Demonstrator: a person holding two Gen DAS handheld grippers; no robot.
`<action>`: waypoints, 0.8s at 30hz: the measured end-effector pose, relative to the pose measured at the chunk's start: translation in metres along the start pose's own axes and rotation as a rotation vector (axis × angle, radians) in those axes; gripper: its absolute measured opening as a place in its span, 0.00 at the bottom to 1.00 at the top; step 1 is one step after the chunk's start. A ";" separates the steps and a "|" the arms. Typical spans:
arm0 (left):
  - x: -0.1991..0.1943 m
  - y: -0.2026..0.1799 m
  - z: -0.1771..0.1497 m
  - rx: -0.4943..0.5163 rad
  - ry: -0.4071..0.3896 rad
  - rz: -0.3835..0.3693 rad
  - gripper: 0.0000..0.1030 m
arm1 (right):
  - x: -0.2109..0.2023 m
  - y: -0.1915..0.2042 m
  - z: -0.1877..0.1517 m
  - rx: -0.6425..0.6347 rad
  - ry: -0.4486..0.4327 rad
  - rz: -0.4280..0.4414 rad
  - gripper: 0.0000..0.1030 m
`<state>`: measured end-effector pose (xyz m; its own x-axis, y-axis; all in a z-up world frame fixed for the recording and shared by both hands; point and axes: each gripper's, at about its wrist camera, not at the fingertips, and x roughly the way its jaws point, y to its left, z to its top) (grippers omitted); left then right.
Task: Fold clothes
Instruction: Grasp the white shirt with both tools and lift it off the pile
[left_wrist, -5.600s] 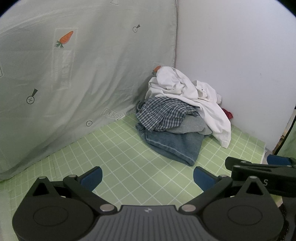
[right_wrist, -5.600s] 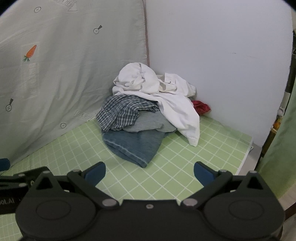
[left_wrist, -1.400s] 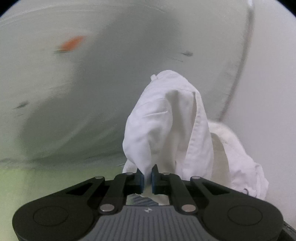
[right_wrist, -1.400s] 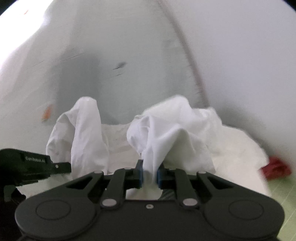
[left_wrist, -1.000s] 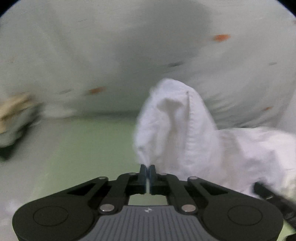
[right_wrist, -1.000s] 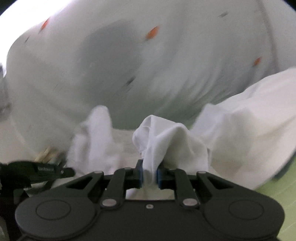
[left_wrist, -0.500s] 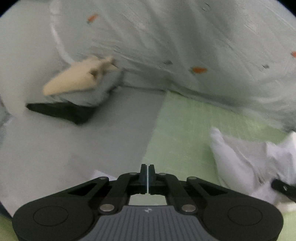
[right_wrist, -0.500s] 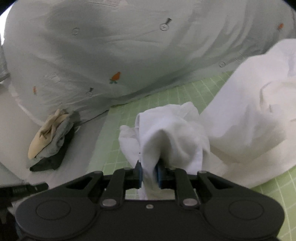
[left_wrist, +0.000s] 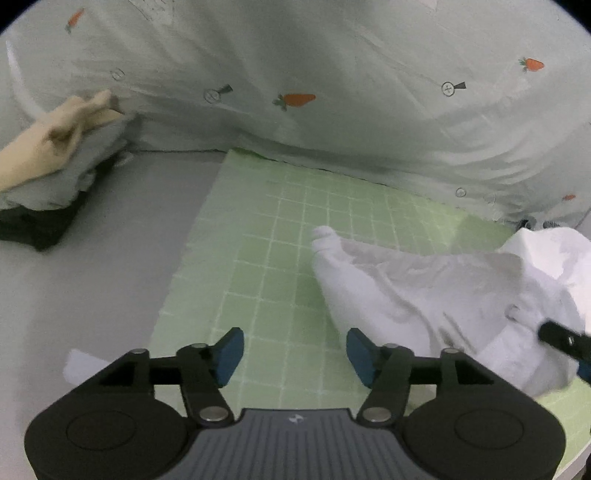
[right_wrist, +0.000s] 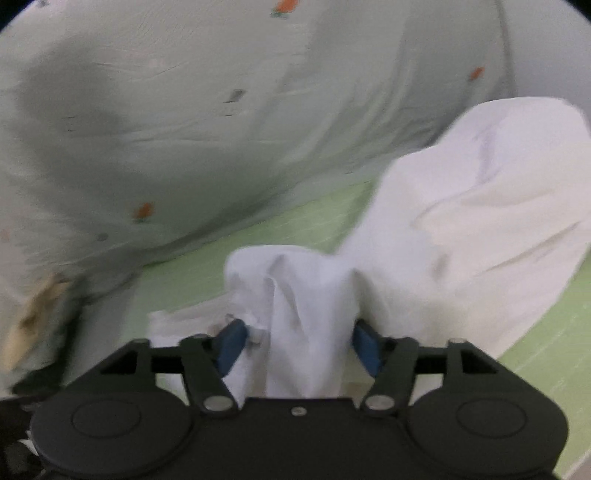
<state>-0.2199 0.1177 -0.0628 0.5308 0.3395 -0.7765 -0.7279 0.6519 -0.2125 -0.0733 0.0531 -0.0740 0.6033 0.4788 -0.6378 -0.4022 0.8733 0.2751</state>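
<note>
A white garment (left_wrist: 436, 291) lies crumpled on the green grid mat (left_wrist: 280, 236), to the right in the left wrist view. My left gripper (left_wrist: 294, 354) is open and empty above the mat, just left of the garment. In the right wrist view the same white garment (right_wrist: 472, 229) bulges up at the right, and a fold of it (right_wrist: 306, 306) lies between the open jaws of my right gripper (right_wrist: 297, 345). The tip of my right gripper (left_wrist: 565, 341) shows at the right edge of the left wrist view, over the cloth.
A small stack of folded clothes (left_wrist: 44, 166), beige on grey on black, sits on the grey surface (left_wrist: 92, 280) at far left, also blurred in the right wrist view (right_wrist: 33, 314). A pale carrot-print sheet (left_wrist: 332, 74) hangs behind the mat.
Both grippers carried the white garment from the pile in the corner to the mat's left part. Both have since opened, and the garment has dropped onto the mat.
</note>
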 end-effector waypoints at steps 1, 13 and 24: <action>0.008 -0.004 0.004 0.001 0.007 -0.004 0.66 | 0.004 -0.007 0.003 0.010 0.003 -0.024 0.70; 0.105 -0.047 0.041 0.027 0.171 0.022 0.79 | 0.085 -0.044 0.037 0.073 0.176 -0.105 0.91; 0.069 -0.041 0.023 0.041 0.126 0.065 0.10 | 0.081 -0.051 0.033 0.149 0.139 0.141 0.40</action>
<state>-0.1436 0.1306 -0.0938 0.4228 0.2953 -0.8568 -0.7392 0.6593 -0.1375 0.0185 0.0504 -0.1157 0.4440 0.5889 -0.6754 -0.3635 0.8073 0.4649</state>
